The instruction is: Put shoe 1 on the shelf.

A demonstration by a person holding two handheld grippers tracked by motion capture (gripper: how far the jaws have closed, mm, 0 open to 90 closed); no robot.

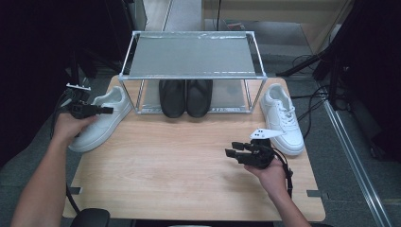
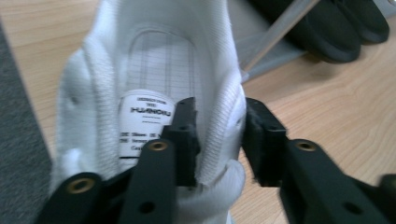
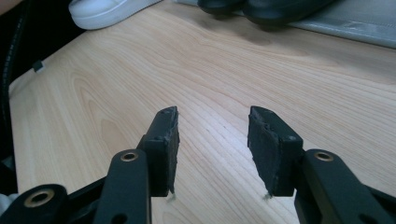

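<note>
A white sneaker (image 1: 101, 125) lies at the table's left edge, heel toward the person. My left gripper (image 1: 109, 110) comes at its heel from the left. In the left gripper view one jaw is inside the white sneaker (image 2: 154, 60) by the insole label and the other outside, so my left gripper (image 2: 219, 112) is pinching the padded collar wall. A second white sneaker (image 1: 283, 118) lies at the right of the table. My right gripper (image 1: 231, 149) hovers low over bare wood left of it, and in its own view my right gripper (image 3: 214, 116) is open and holds nothing.
A metal two-tier rack (image 1: 193, 54) stands at the back of the wooden table (image 1: 179, 161), with a pair of black shoes (image 1: 185, 97) on its lower shelf. Cables trail off both sides. Grey floor borders the table.
</note>
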